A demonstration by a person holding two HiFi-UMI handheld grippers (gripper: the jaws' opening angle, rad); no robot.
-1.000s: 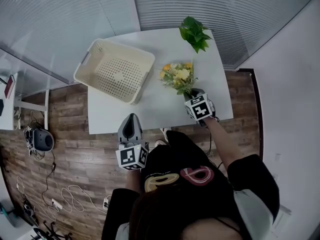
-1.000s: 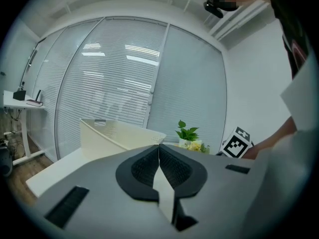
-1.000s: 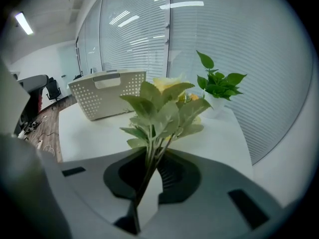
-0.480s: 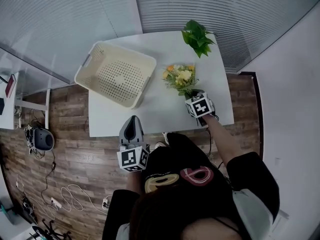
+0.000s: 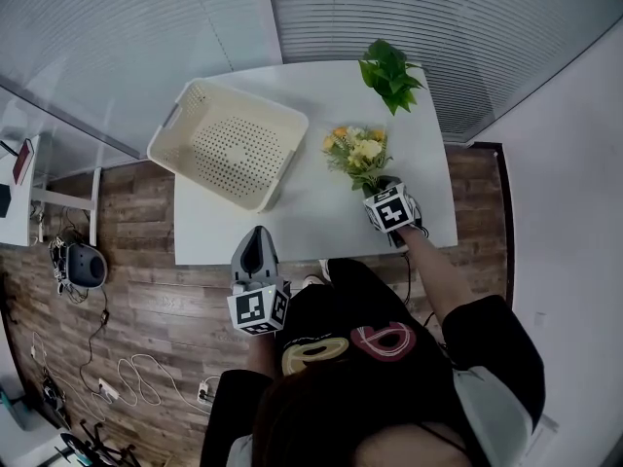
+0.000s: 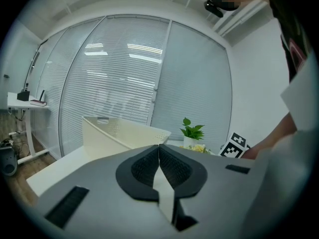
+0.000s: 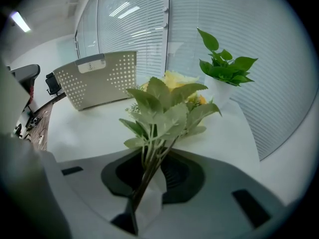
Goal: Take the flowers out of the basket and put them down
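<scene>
A bouquet of yellow and orange flowers [image 5: 355, 152] with green leaves rests on the white table [image 5: 311, 222], to the right of the cream perforated basket [image 5: 226, 144]. My right gripper [image 5: 376, 182] is at the stem end. In the right gripper view the stems [image 7: 149, 168] run between the jaws, which are opening; the stems lean on the left pad with a gap to the right pad. The basket [image 7: 99, 78] stands behind the bouquet [image 7: 169, 103]. My left gripper [image 5: 255, 246] hangs at the table's near edge, shut and empty [image 6: 159, 148].
A potted green plant [image 5: 389, 71] stands at the table's far right corner, just beyond the flowers [image 7: 222, 68]. Blinds and glass walls run behind the table. Wooden floor, cables and a small side desk lie to the left.
The head view has drifted slightly. The right gripper stays at the bouquet's stems, and the left gripper has not moved.
</scene>
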